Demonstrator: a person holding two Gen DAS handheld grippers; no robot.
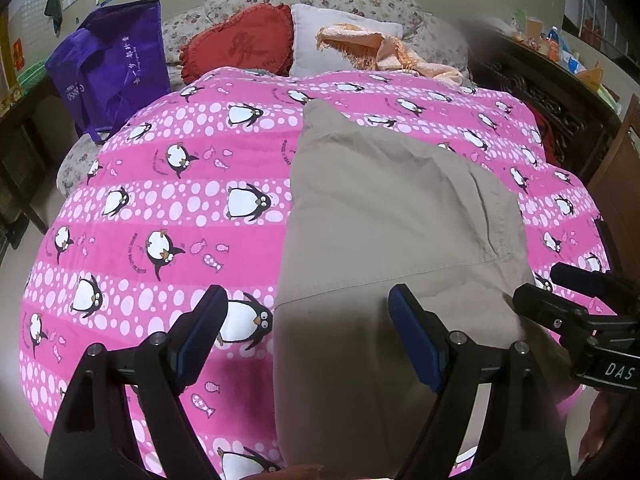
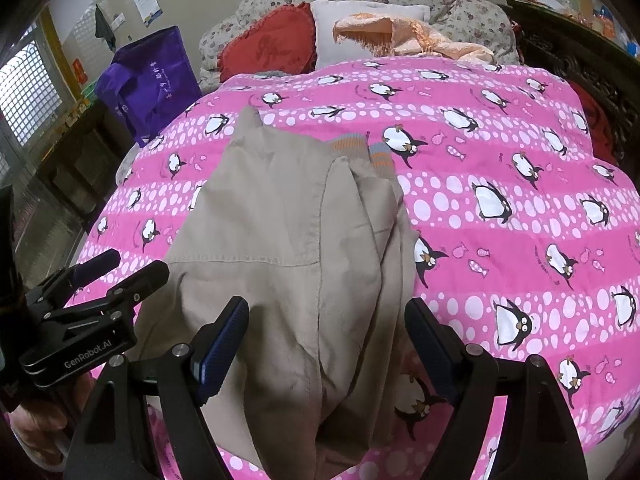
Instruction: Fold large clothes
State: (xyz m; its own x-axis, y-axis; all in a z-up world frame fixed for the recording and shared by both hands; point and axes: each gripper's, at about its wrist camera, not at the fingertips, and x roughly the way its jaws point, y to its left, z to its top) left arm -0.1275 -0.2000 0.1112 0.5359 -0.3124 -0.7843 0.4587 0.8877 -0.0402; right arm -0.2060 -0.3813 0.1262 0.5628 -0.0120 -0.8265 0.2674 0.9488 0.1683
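A beige garment (image 1: 380, 208) (image 2: 280, 220) lies folded lengthwise on a pink penguin quilt (image 1: 180, 208) (image 2: 500, 220). Grey-and-orange striped cuffs (image 2: 360, 148) stick out at its far end. My left gripper (image 1: 308, 316) is open above the garment's near left edge, one finger over the quilt and the other over the cloth. My right gripper (image 2: 326, 324) is open above the near right part of the garment, nothing pinched between its pads. Each gripper shows in the other's view: the right one (image 1: 542, 282) at the right edge, the left one (image 2: 132, 266) at the left edge.
A purple tote bag (image 1: 112, 68) (image 2: 152, 76) stands at the quilt's far left. A red cushion (image 1: 244, 40), a white pillow (image 1: 316, 36) and an orange cloth (image 1: 380, 48) lie at the head. Dark carved wooden furniture (image 1: 540, 92) lines the right side. A hand (image 2: 36, 428) holds the left gripper.
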